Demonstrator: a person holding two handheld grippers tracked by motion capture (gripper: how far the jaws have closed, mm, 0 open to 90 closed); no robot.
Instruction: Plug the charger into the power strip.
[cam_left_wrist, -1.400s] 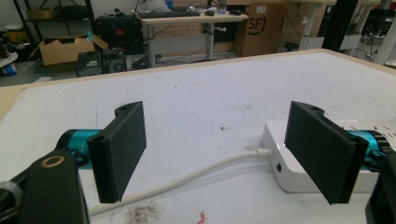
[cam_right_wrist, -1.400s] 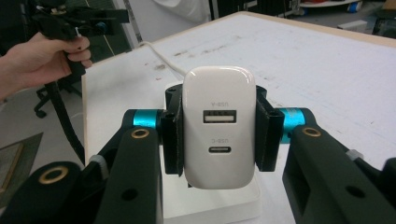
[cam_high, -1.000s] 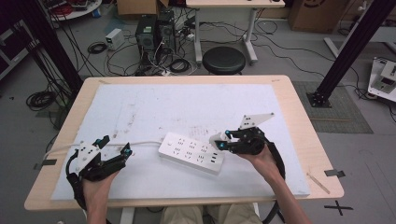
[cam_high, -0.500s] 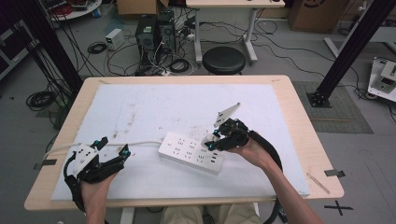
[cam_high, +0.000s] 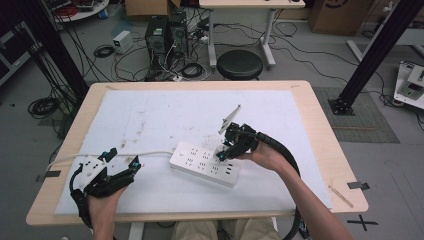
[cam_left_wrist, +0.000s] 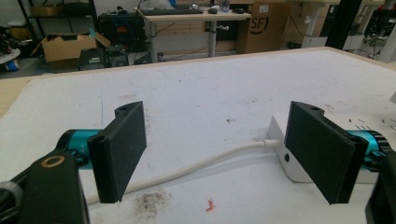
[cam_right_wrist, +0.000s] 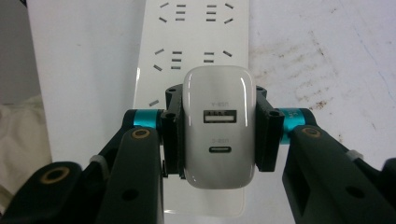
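A white power strip (cam_high: 205, 164) lies across the middle of the white mat, its cord (cam_high: 145, 153) running off to the left. My right gripper (cam_high: 223, 151) is shut on a white USB charger (cam_right_wrist: 218, 128), tilted down over the strip's right part. In the right gripper view the charger's two ports face the camera and the strip's sockets (cam_right_wrist: 176, 58) lie just beyond it. My left gripper (cam_high: 122, 165) rests open at the mat's front left. Between its wide-apart jaws I see the cord (cam_left_wrist: 205, 163) and the strip's end (cam_left_wrist: 292, 158).
The white mat (cam_high: 165, 115) covers most of the wooden table (cam_high: 320, 125). Beyond the table's far edge stand a black stool (cam_high: 240, 64), computer towers (cam_high: 165, 35) and tangled cables on the floor. A black frame post (cam_high: 370, 55) rises at the right.
My right gripper, with the charger in it, has moved left and slightly up, from the strip's right end to over its sockets. The left gripper has stayed put.
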